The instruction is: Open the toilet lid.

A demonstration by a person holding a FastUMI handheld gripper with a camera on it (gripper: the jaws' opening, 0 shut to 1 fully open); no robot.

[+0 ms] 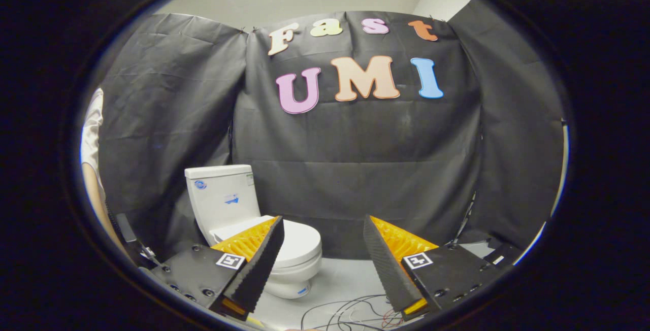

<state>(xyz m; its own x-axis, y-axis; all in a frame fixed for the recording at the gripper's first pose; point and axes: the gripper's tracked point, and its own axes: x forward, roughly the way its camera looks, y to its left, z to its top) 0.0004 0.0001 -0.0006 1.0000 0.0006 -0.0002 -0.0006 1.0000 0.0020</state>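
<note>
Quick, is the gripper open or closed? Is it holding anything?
Gripper: open and holding nothing; the toilet with its lid down sits beyond the fingers.

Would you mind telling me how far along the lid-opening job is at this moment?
Nothing looks done yet: the toilet lid lies flat and closed on the bowl, below the tank. In hand: the gripper is open, holding nothing, the toilet beyond its left finger. Left: closing in, catching the lid's front edge and lifting it.

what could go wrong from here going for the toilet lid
The open gripper is off line: the lid, down flat, sits beyond one finger, not between both. Its low, smooth front edge may let a finger slip. Loose cables on the floor below could snag.
</note>
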